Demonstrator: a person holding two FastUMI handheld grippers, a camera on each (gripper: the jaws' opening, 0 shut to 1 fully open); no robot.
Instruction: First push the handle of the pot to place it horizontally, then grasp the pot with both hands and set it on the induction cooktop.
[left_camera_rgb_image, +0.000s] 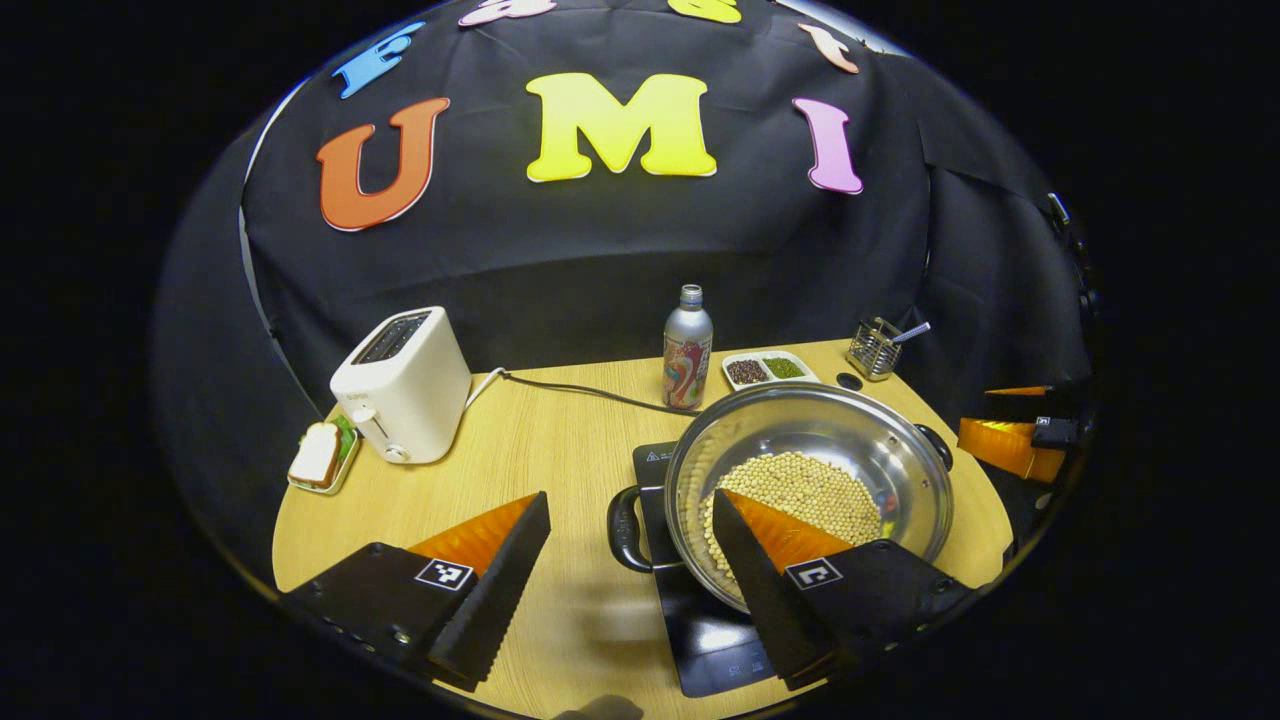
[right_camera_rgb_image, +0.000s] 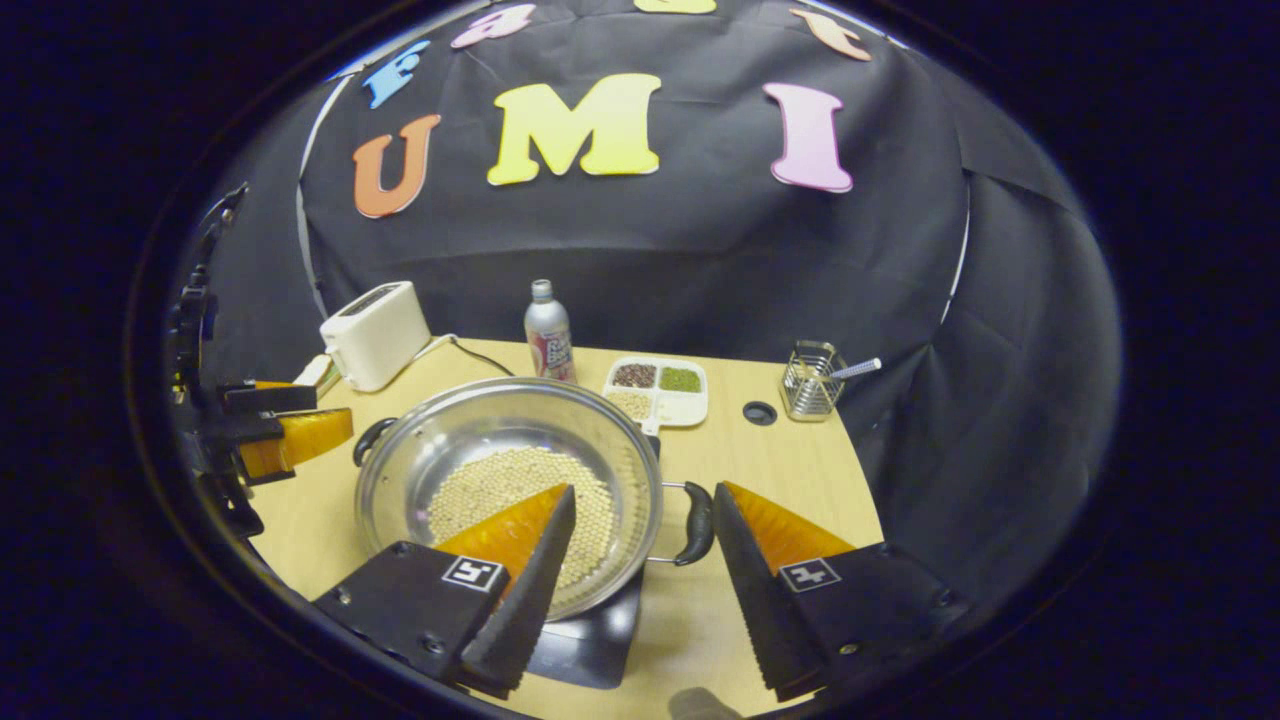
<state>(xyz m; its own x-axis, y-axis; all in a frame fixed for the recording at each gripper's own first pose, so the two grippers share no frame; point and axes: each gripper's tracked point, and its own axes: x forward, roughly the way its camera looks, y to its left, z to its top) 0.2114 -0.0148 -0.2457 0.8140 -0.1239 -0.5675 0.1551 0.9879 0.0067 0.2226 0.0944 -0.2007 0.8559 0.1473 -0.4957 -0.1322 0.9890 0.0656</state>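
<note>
In the left gripper view my left claw (left_camera_rgb_image: 630, 525) stands wide, holding nothing, its fingers straddling the near-side handle (left_camera_rgb_image: 627, 527) of the pot (left_camera_rgb_image: 810, 480). The pot already sits on the dark glass induction cooktop (left_camera_rgb_image: 700, 630), a shallow, polished steel bowl with a bed of small round soybeans (left_camera_rgb_image: 800, 490) inside. Judging from this, the placing looks done; the risk is clipping the rim or the handle as I pull away, which would slide the smooth steel across the slick glass and scatter beans.

In the right gripper view my right claw (right_camera_rgb_image: 645, 525) is likewise wide and empty, the other black looped handle (right_camera_rgb_image: 695, 523) between its fingers (touching or not, I cannot tell). The wood-grain desk (right_camera_rgb_image: 790, 470) carries a boxy cream toaster (right_camera_rgb_image: 375, 335), a metal bottle (right_camera_rgb_image: 549, 338), a divided dish (right_camera_rgb_image: 657, 390) and a wire caddy (right_camera_rgb_image: 810, 380).
</note>
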